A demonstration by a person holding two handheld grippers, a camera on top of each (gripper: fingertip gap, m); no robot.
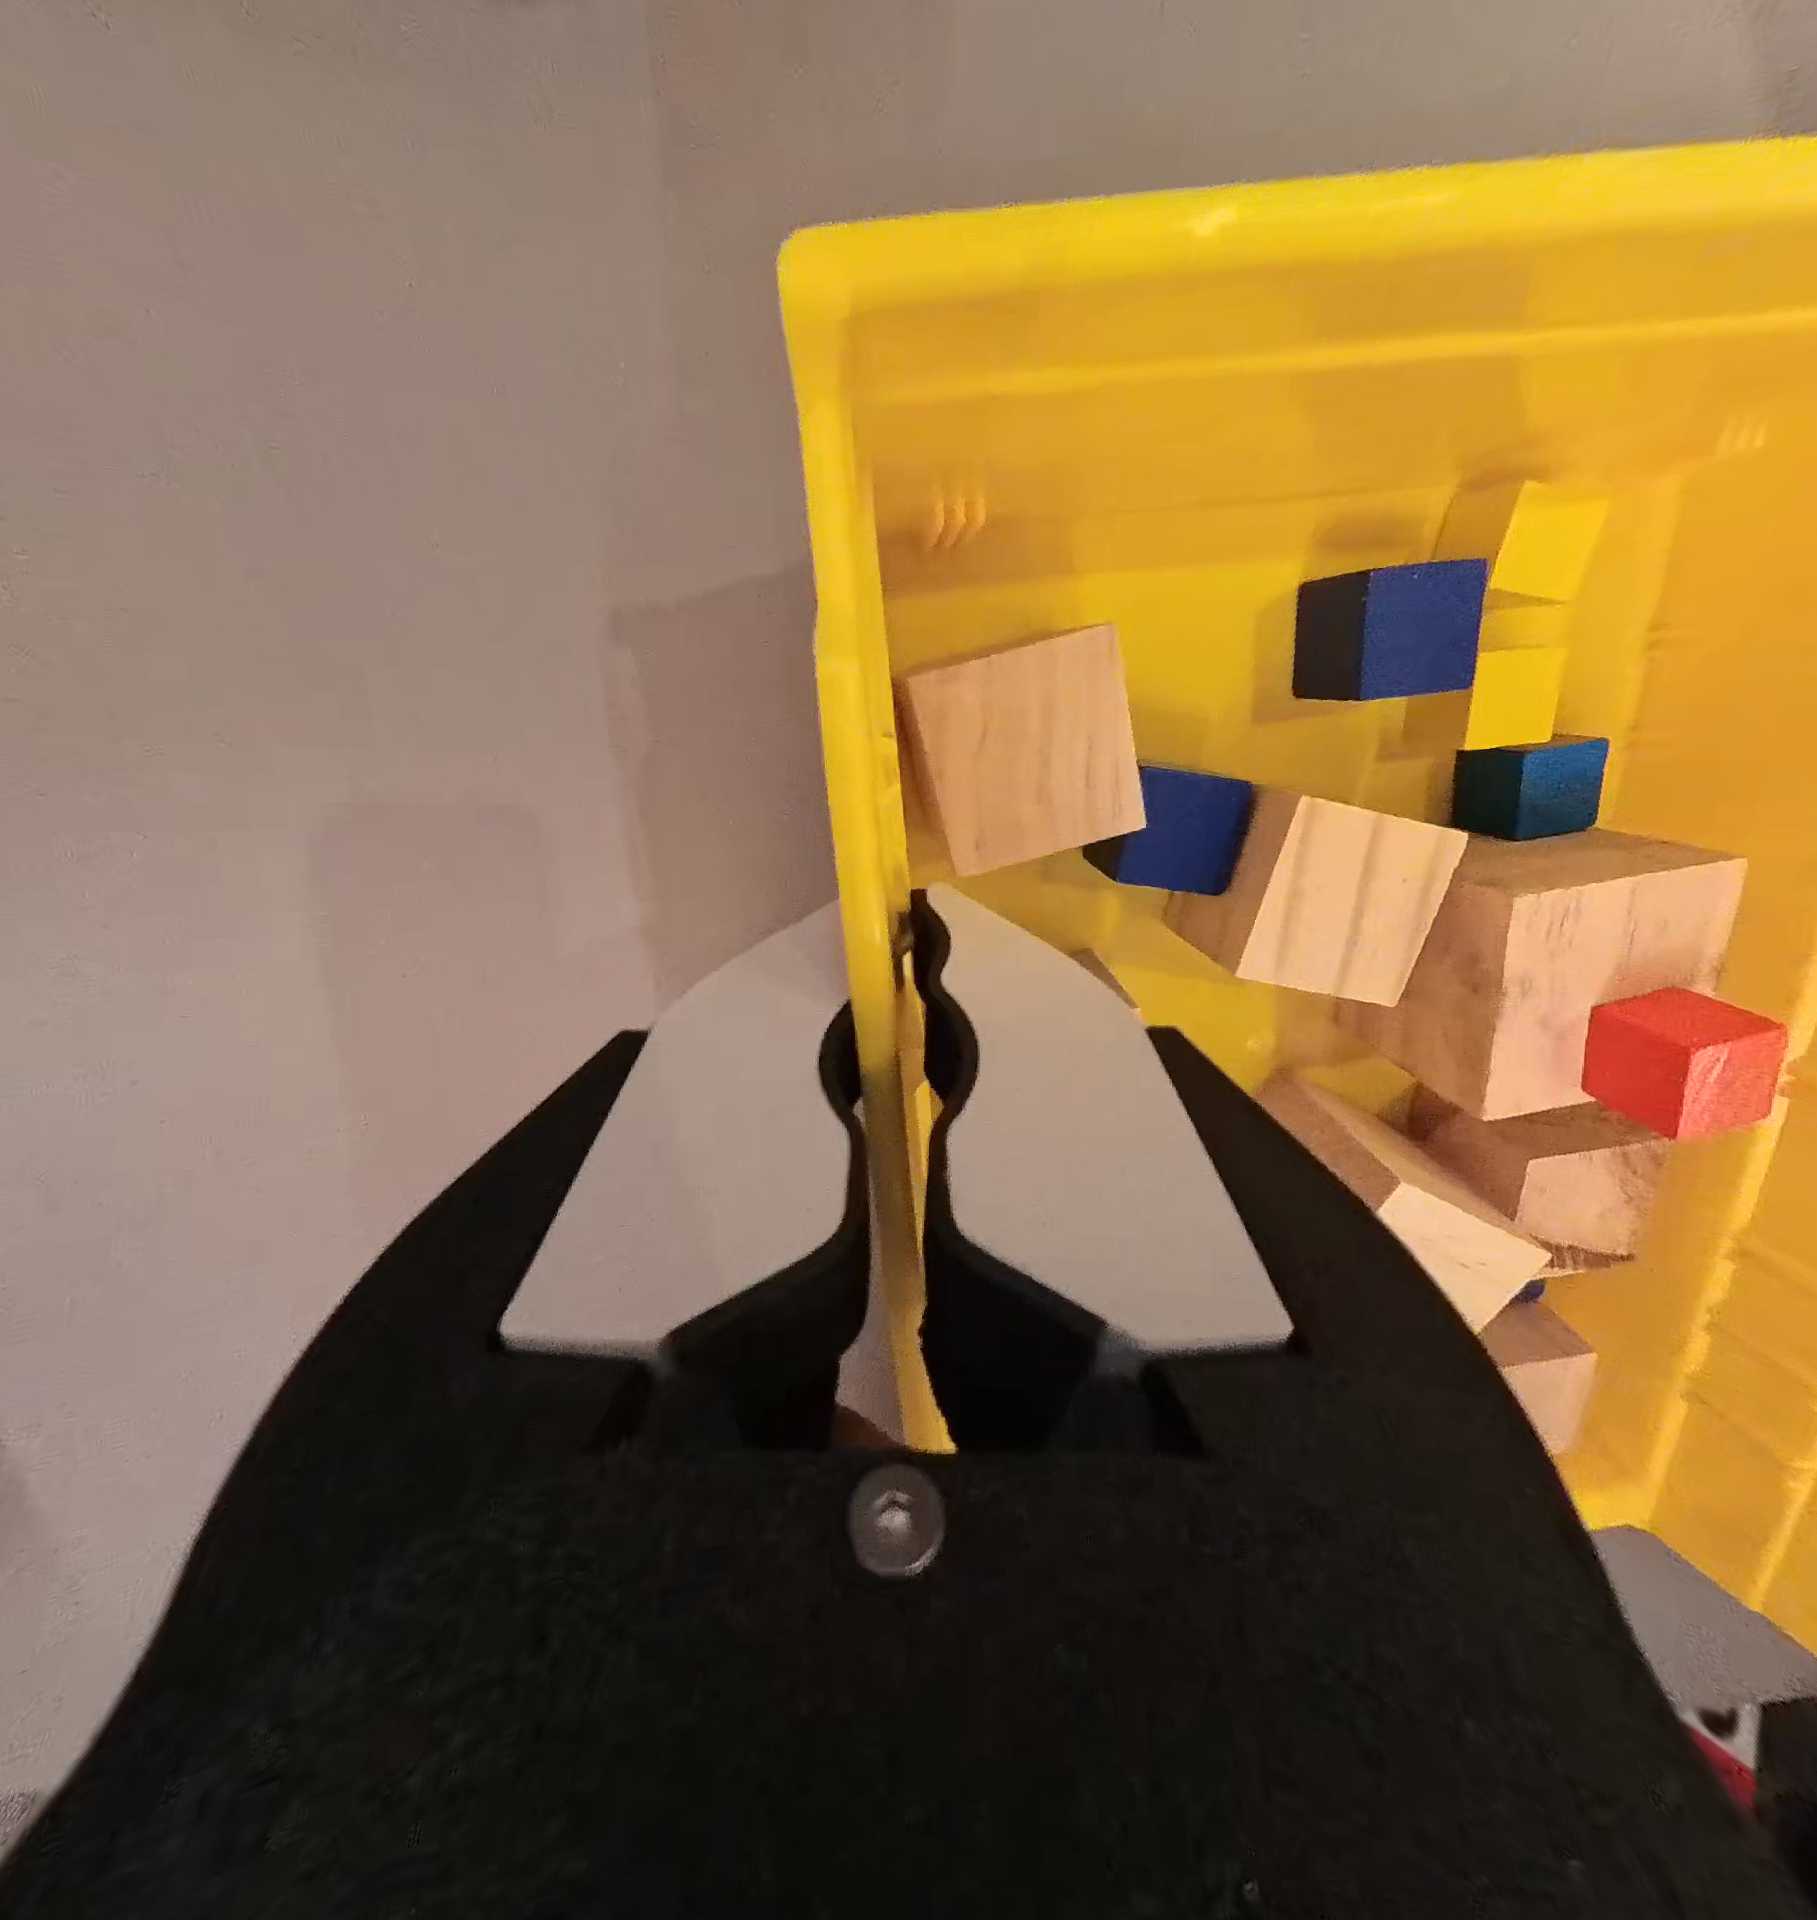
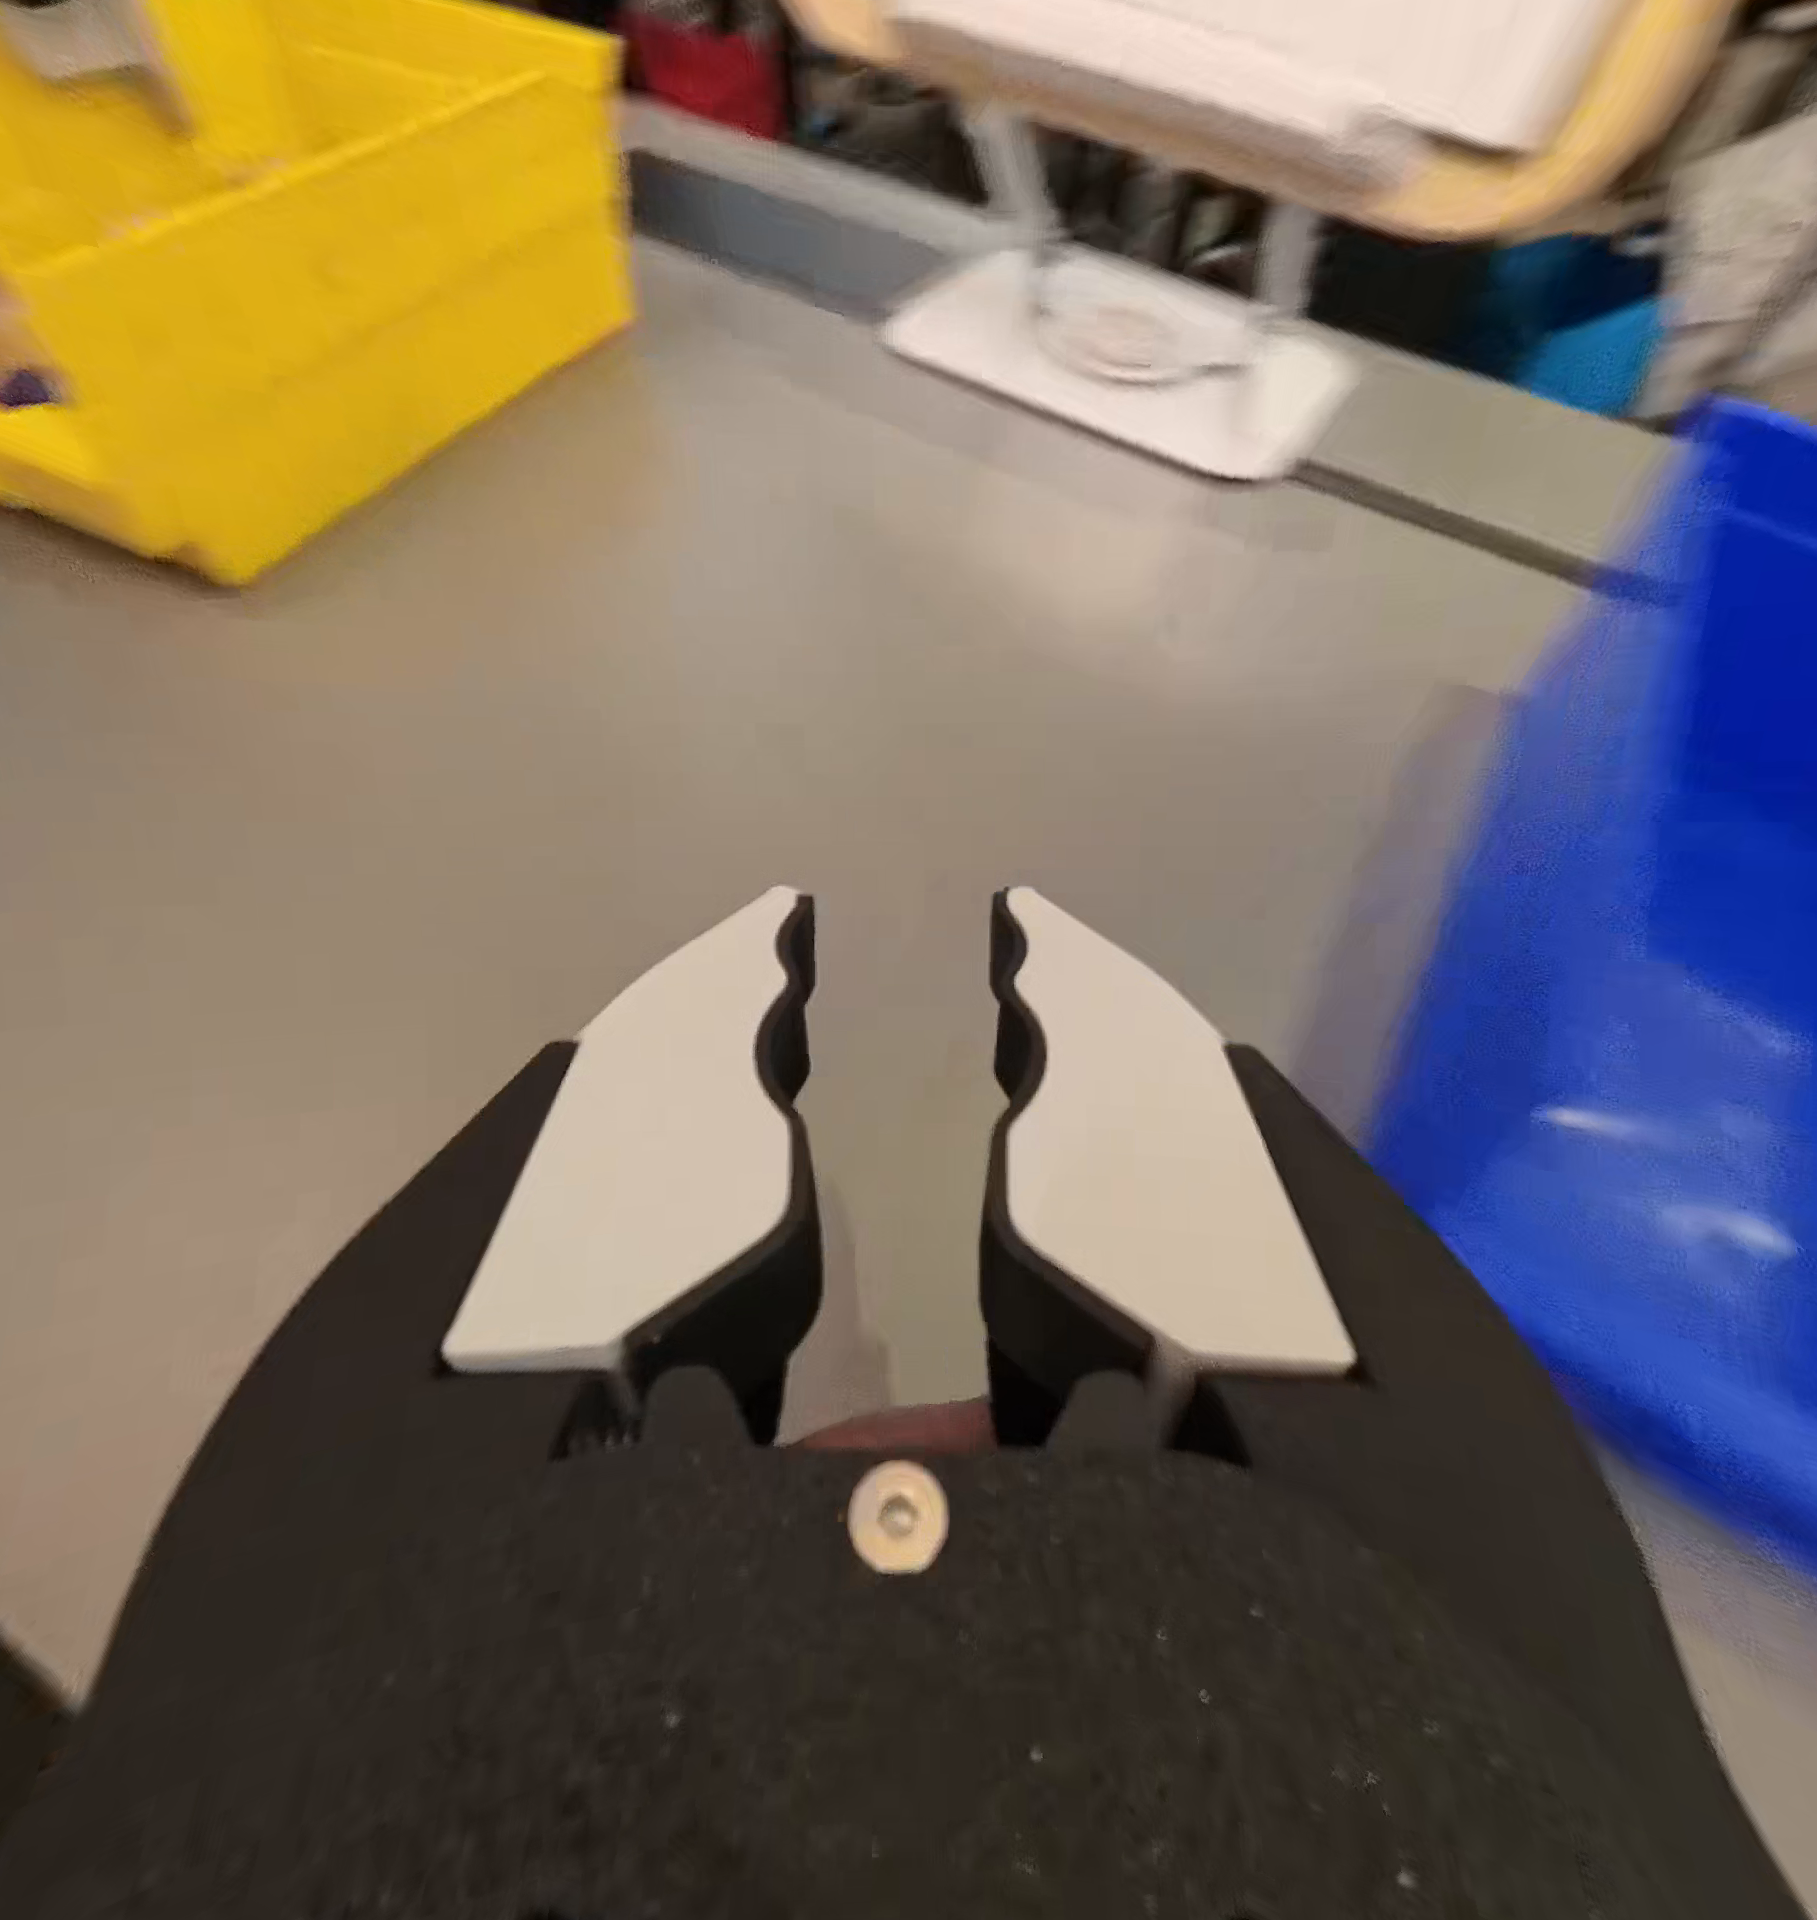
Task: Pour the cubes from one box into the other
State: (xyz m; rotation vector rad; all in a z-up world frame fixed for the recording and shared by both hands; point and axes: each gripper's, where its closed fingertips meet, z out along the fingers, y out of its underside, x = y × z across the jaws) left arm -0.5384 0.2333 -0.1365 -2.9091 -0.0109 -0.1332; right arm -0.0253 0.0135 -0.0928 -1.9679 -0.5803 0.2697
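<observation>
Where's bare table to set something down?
Open grey table ahead of the right gripper, between yellow box and blue box. Back edge is crowded: white tray with a glass dish.

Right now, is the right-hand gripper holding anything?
No, the right gripper is open, with only bare grey table between its fingers.

The yellow box (image 1: 1299,343) stands tipped on edge, wooden, blue, yellow and red cubes (image 1: 1340,904) tumbling inside; the blue box (image 2: 1662,987) sits tilted.
</observation>
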